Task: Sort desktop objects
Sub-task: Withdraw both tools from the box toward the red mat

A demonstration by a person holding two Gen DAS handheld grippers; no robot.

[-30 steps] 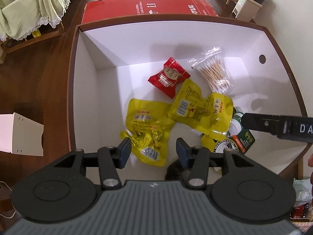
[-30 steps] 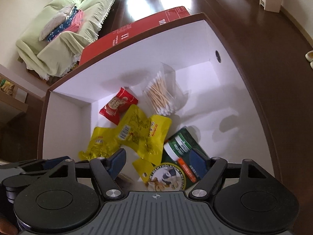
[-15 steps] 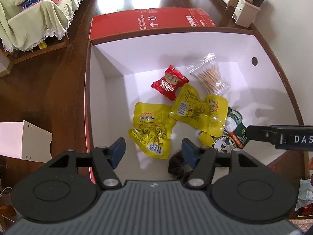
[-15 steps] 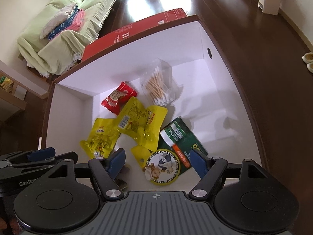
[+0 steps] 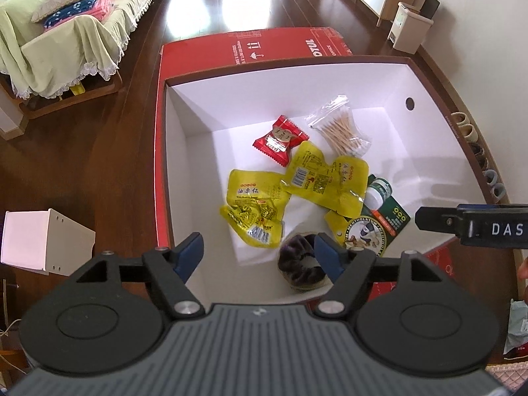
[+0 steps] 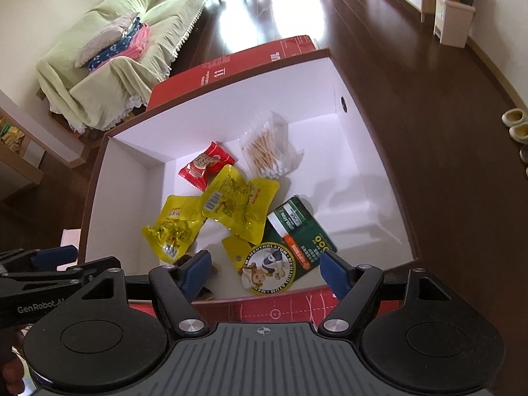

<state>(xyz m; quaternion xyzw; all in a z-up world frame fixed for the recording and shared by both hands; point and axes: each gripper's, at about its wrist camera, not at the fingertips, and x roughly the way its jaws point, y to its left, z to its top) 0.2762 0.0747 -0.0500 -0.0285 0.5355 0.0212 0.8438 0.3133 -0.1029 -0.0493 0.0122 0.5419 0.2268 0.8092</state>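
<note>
Your left tool (image 5: pixel 258 252) hangs above the near edge of the large white-lined red cardboard box (image 5: pixel 184 115), its blue-padded fingers spread wide with nothing between them. Your right tool (image 6: pixel 265 269) hangs over the same near edge, likewise wide apart and empty.

Everything to sort lies on the box floor. The red foil snack packet (image 5: pixel 280 140) lies toward the far left, long axis slanting from far left to near right. Just right of it, the clear plastic bag of cotton swabs (image 5: pixel 341 128) runs along a similar diagonal, white tips at the near end. Two yellow foil snack pouches sit nearer: one (image 5: pixel 254 206) on the left, the other (image 5: pixel 326 178) touching the red packet, long axis left to right. The green Mentholatum card pack (image 5: pixel 379 217) lies partly under that second pouch, round label nearest you. A dark purple fabric scrunchie (image 5: pixel 302 267) rests at the near wall, beside your left tool's right finger.
</note>
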